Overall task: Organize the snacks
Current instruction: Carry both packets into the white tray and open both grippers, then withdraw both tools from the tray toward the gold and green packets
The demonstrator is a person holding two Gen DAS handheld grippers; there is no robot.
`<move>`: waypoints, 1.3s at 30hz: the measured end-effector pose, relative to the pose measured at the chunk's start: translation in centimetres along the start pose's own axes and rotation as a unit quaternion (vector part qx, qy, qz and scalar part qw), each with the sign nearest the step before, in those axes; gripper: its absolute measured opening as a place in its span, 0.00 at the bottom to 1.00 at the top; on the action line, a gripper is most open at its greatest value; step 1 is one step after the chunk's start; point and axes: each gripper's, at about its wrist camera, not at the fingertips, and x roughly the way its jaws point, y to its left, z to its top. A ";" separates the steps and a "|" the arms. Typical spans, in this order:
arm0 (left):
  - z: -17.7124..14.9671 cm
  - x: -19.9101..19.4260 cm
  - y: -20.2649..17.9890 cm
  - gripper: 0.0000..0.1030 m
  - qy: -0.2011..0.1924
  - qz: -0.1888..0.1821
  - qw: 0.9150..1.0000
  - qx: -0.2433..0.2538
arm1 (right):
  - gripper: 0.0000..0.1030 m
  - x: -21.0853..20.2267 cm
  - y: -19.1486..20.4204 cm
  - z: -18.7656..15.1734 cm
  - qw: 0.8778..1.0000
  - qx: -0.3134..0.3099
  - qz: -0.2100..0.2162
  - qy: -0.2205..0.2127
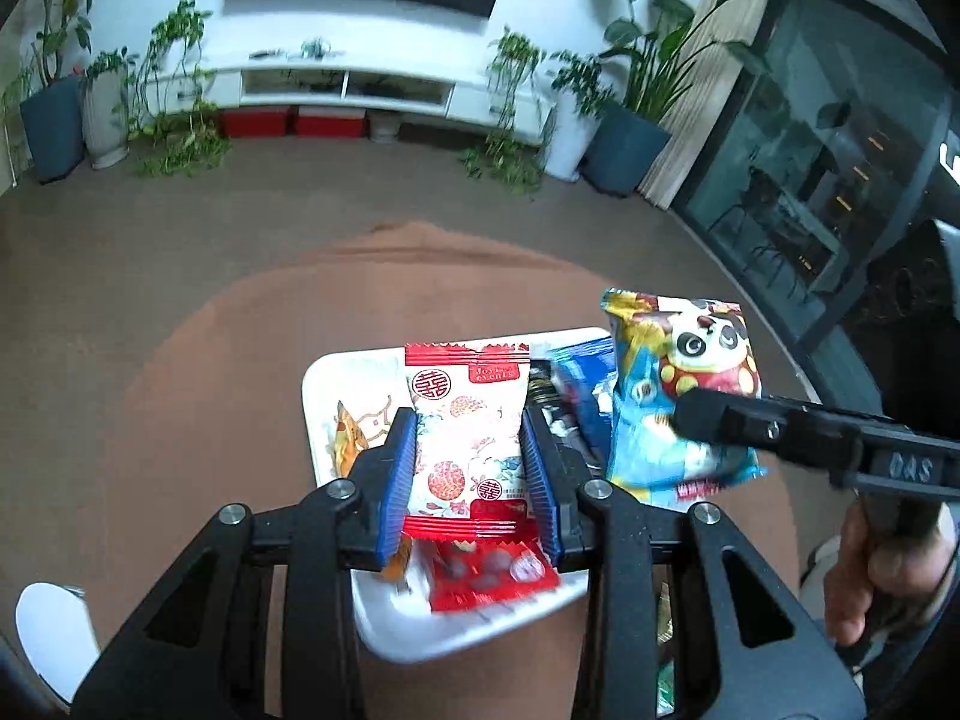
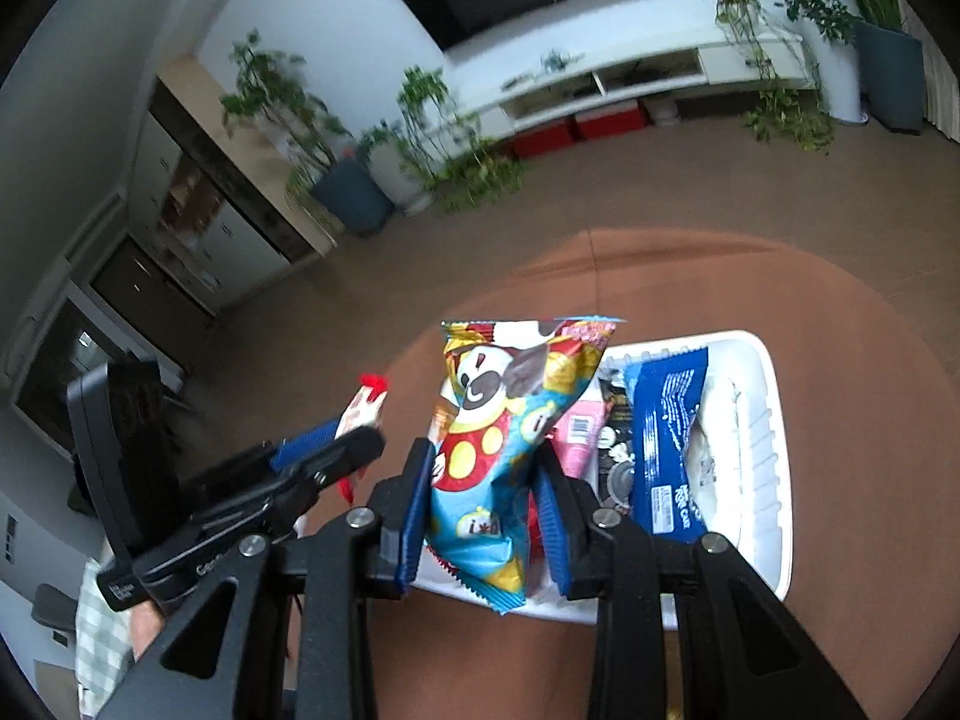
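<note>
My left gripper (image 1: 468,468) is shut on a red-and-white snack packet (image 1: 465,420), held above a white tray (image 1: 336,372) with a drawing on its floor. A red candy packet (image 1: 489,576) lies in the tray's near end. My right gripper (image 2: 483,498) is shut on a blue panda snack bag (image 2: 510,420), held over another white tray (image 2: 762,438); the same panda snack bag (image 1: 672,396) shows at the right of the left wrist view. In that tray lie a blue wafer packet (image 2: 663,450), a pink packet (image 2: 579,435) and a dark packet (image 2: 618,450).
Both trays rest on a round brown table (image 1: 210,390) over a brown floor. A person's hand (image 1: 870,570) grips the right tool's handle. A white TV cabinet (image 1: 336,78), potted plants (image 1: 630,138) and a dark glass cabinet (image 1: 810,180) stand far behind.
</note>
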 end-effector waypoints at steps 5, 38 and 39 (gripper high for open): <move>0.1 5.3 1.3 0.31 0.027 0.000 1.000 -0.010 | 0.34 3.4 -1.3 -0.4 0.999 -0.015 -0.030 0.035; -1.6 12.5 0.5 0.51 0.043 0.020 0.999 0.006 | 0.42 6.9 -2.3 -1.4 0.995 -0.052 -0.061 0.062; -1.6 12.3 0.5 0.53 0.042 0.019 0.999 0.005 | 0.43 6.8 -2.2 -1.4 0.995 -0.053 -0.061 0.059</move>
